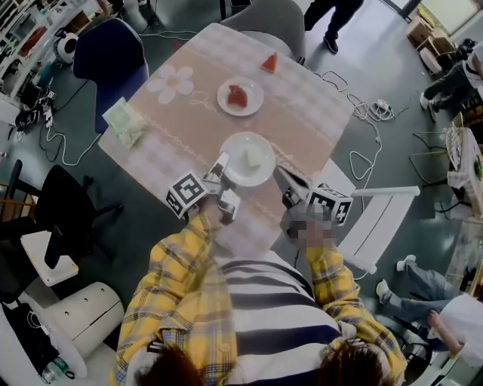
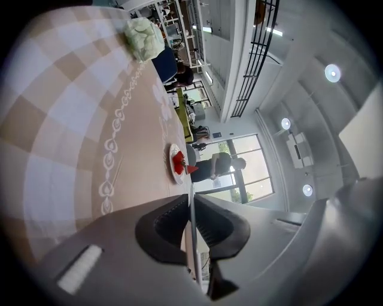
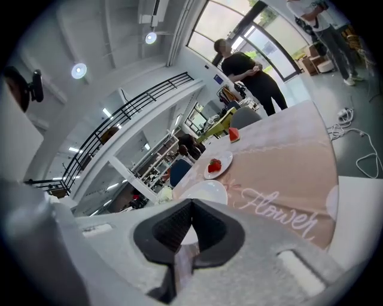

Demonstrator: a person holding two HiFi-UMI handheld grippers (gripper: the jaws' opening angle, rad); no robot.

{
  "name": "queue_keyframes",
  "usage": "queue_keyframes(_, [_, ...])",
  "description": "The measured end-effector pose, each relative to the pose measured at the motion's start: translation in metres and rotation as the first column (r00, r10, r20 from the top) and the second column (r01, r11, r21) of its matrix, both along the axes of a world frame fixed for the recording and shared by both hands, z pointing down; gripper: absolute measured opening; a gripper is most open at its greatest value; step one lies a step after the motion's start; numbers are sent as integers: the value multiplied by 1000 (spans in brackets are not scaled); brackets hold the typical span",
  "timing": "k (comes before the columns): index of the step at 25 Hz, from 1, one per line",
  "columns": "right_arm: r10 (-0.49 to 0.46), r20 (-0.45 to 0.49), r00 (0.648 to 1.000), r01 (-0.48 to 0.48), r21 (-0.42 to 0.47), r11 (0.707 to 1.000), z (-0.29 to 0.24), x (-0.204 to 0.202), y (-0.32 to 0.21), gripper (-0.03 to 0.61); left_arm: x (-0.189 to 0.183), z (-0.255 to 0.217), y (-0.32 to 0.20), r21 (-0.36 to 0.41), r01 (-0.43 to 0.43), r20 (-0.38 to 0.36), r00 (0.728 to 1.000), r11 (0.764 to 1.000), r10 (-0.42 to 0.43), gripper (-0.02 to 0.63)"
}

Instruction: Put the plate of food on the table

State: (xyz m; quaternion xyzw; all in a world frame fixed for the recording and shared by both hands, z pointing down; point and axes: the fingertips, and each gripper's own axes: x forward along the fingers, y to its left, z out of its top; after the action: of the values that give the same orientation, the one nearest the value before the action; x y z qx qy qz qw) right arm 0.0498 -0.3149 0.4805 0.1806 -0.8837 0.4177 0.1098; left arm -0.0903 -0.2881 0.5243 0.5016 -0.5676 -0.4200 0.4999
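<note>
A white plate (image 1: pixel 249 160) with a pale piece of food on it is over the near part of the checked tablecloth (image 1: pixel 189 128); I cannot tell whether it rests there. My left gripper (image 1: pixel 221 170) is shut on the plate's left rim, which shows edge-on as a thin line between the pads (image 2: pixel 192 206). My right gripper (image 1: pixel 280 176) is at the plate's right edge. Its jaws stand together and pinch nothing, and the plate (image 3: pixel 206 192) lies just past its tips (image 3: pixel 191 205).
Farther along the table are a plate of red food (image 1: pixel 240 96), a watermelon slice (image 1: pixel 269 62) and a crumpled pale-green bag (image 1: pixel 126 121). A blue chair (image 1: pixel 109 53), a grey chair (image 1: pixel 268 19) and a white chair (image 1: pixel 377 219) ring the table. Cables (image 1: pixel 370 113) lie on the floor.
</note>
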Motion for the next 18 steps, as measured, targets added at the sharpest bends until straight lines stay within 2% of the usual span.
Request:
queue_keyframes(6, [-21, -13, 1000, 20, -27, 999, 18, -17, -28, -3, -18, 19, -17, -37, 58, 1, 998, 998, -59, 17])
queue_keyframes(12, [-56, -8, 998, 55, -73, 996, 25, -36, -33, -3, -38, 32, -29, -66, 161, -45, 986, 985, -164, 21])
queue_keyframes(18, [-63, -49, 997, 61, -52, 997, 37, -48, -50, -3, -43, 41, -40, -106, 166, -79, 981, 980, -174, 23])
